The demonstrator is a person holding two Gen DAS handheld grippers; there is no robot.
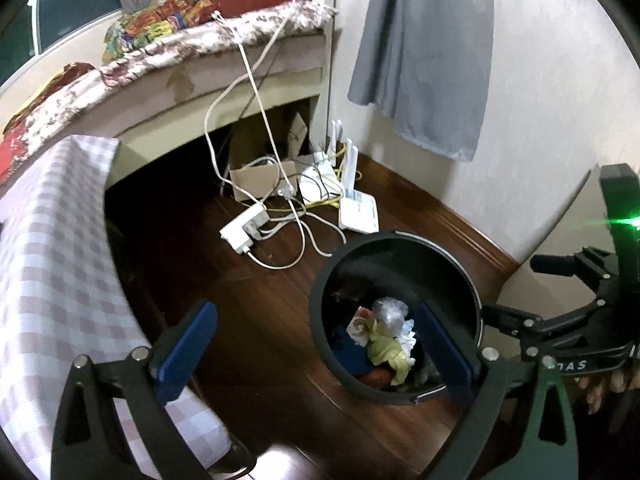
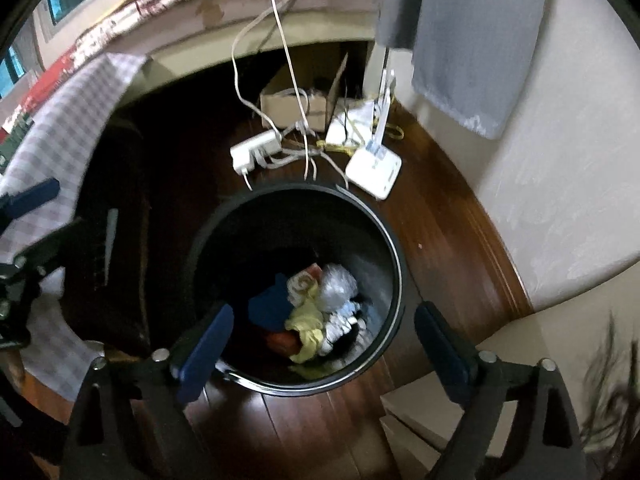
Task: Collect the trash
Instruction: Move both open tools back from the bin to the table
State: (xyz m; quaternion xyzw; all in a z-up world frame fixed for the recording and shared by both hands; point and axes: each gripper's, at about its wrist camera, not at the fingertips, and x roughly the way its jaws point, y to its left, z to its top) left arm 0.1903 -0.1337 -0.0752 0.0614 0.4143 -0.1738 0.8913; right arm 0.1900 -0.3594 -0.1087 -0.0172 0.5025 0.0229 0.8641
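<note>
My left gripper [image 1: 316, 344] and right gripper [image 2: 324, 344] both stood wide apart, holding nothing. The black bin [image 2: 394, 264] sat on the floor below, trash [image 2: 312, 312] heaped at its bottom toward six o'clock. I judged it best to lift straight clear, avoiding the rim and the cables [image 2: 288, 148] at twelve.

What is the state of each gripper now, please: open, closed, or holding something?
Left gripper: open, holding nothing, above the trash bin.
Right gripper: open, holding nothing, above the same bin.
</note>
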